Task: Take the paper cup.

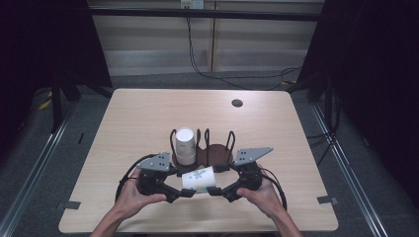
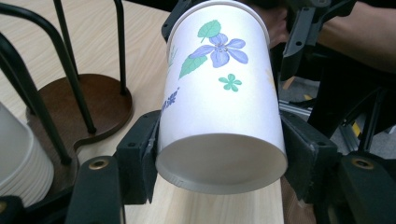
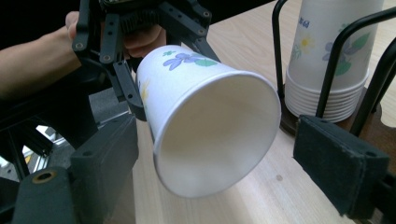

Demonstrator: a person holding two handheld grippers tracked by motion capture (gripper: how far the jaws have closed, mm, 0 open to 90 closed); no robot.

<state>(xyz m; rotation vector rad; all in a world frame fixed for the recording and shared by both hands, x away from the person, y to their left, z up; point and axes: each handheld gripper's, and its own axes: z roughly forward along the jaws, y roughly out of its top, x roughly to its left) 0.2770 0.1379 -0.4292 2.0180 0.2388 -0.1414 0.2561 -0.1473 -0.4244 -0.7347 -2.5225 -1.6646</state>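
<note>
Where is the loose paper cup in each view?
High view: the cup lies sideways between both grippers, at bottom centre.
Left gripper view: centre, its base end clamped by the left gripper, mouth pointing away.
Right gripper view: centre, open mouth toward the camera, between the right gripper's open jaws, which do not press it.
Shared landmark: the cup stack in the wire rack, behind the cup.

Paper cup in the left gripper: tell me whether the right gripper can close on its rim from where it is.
Probably yes: the cup has its open rim between the right gripper's spread jaws, with nothing between.
</note>
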